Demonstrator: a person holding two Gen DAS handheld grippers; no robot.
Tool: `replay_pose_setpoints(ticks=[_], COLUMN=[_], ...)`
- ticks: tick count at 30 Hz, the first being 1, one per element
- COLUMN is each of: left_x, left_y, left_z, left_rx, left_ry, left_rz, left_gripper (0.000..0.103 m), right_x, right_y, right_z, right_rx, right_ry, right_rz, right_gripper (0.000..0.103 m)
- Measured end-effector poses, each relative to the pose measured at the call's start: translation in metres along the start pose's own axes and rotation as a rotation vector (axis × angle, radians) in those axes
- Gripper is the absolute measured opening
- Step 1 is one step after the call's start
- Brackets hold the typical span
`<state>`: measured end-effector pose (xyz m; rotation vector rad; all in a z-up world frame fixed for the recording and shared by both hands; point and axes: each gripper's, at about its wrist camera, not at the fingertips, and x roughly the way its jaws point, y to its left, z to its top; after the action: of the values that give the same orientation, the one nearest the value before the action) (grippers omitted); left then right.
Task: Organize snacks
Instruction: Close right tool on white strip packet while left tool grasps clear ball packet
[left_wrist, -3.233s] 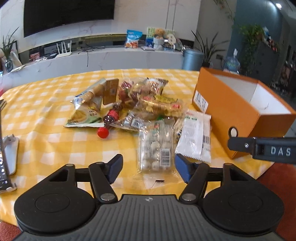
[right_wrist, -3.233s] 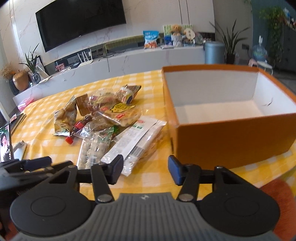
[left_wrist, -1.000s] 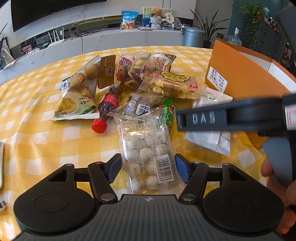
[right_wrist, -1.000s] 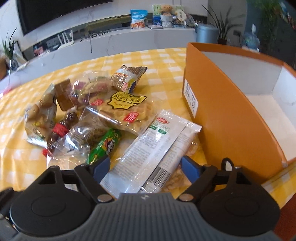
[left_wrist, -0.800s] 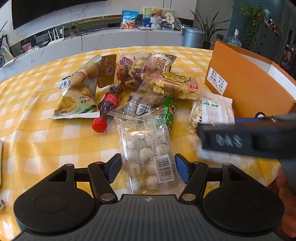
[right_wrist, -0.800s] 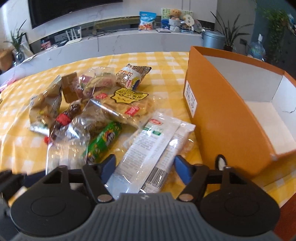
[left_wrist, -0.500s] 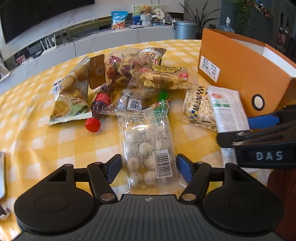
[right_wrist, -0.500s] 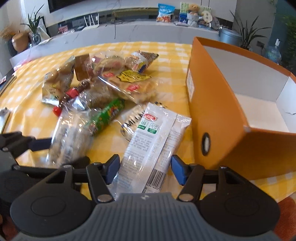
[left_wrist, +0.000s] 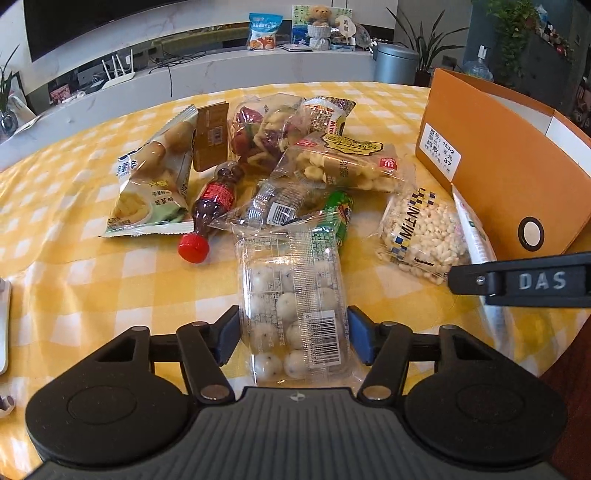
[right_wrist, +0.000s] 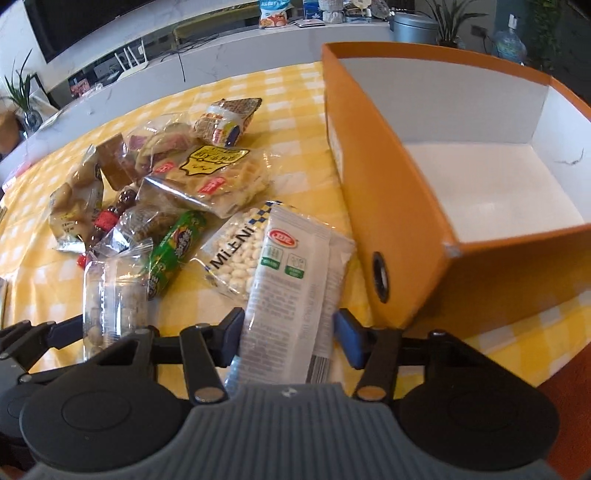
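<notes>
A pile of snack packs lies on the yellow checked tablecloth (left_wrist: 74, 295). My left gripper (left_wrist: 293, 338) is open, its fingers on either side of a clear pack of white balls (left_wrist: 295, 302). My right gripper (right_wrist: 288, 334) is open, its fingers on either side of a long white packet (right_wrist: 288, 284) that lies partly over a MiLNi puffed-grain bag (right_wrist: 236, 254). The orange box (right_wrist: 388, 199) stands open with a white inside to the right; it also shows in the left wrist view (left_wrist: 491, 162). The right gripper's finger (left_wrist: 517, 282) shows in the left wrist view.
Further back lie a green candy roll (left_wrist: 338, 218), a small cola bottle (left_wrist: 210, 203), a waffle pack (left_wrist: 347, 166), a chips bag (left_wrist: 155, 184) and several other packs. A white object (left_wrist: 3, 325) sits at the table's left edge. A sideboard stands beyond the table.
Both grippers have moved forward and down over the table. The left fingers now flank the white-ball pack, the right fingers flank the long white packet. Both stay open.
</notes>
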<state>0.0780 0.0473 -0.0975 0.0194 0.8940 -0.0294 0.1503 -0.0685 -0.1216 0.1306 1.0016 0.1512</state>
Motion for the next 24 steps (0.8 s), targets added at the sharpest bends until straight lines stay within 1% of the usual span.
replay_pose_setpoints(ticks=[4, 6, 7, 10, 13, 17, 20, 24], left_x=[-0.006, -0.012, -0.015, -0.025, -0.036, -0.053, -0.065, -0.081], left_y=[0.002, 0.002, 0.002, 0.003, 0.000, -0.008, -0.014, -0.019], left_z=[-0.001, -0.002, -0.002, -0.002, 0.000, 0.005, 0.010, 0.020], left_rx=[-0.022, -0.021, -0.024, -0.047, -0.053, -0.047, -0.050, -0.077], left_ry=[-0.007, -0.020, -0.024, -0.035, -0.051, -0.081, -0.098, -0.115], left_rz=[-0.001, -0.001, 0.000, -0.012, -0.026, -0.043, -0.069, -0.137], left_gripper=[0.066, 0.066, 0.066, 0.066, 0.066, 0.066, 0.066, 0.066], right_x=[-0.005, -0.011, -0.014, -0.023, -0.032, -0.047, -0.063, -0.088], right_y=[-0.009, -0.011, -0.010, -0.009, -0.014, -0.020, -0.023, -0.026], right_z=[-0.001, -0.002, -0.002, -0.006, -0.008, -0.012, -0.015, -0.016], right_rx=[0.015, 0.011, 0.003, -0.020, -0.021, -0.020, -0.025, -0.032], right_ry=[0.004, -0.002, -0.010, -0.040, -0.065, -0.090, -0.125, -0.168], right_rz=[0.026, 0.040, 0.045, 0.048, 0.057, 0.081, 0.120, 0.194], right_gripper=[0.043, 0.034, 0.032, 0.017, 0.007, 0.006, 0.006, 0.006])
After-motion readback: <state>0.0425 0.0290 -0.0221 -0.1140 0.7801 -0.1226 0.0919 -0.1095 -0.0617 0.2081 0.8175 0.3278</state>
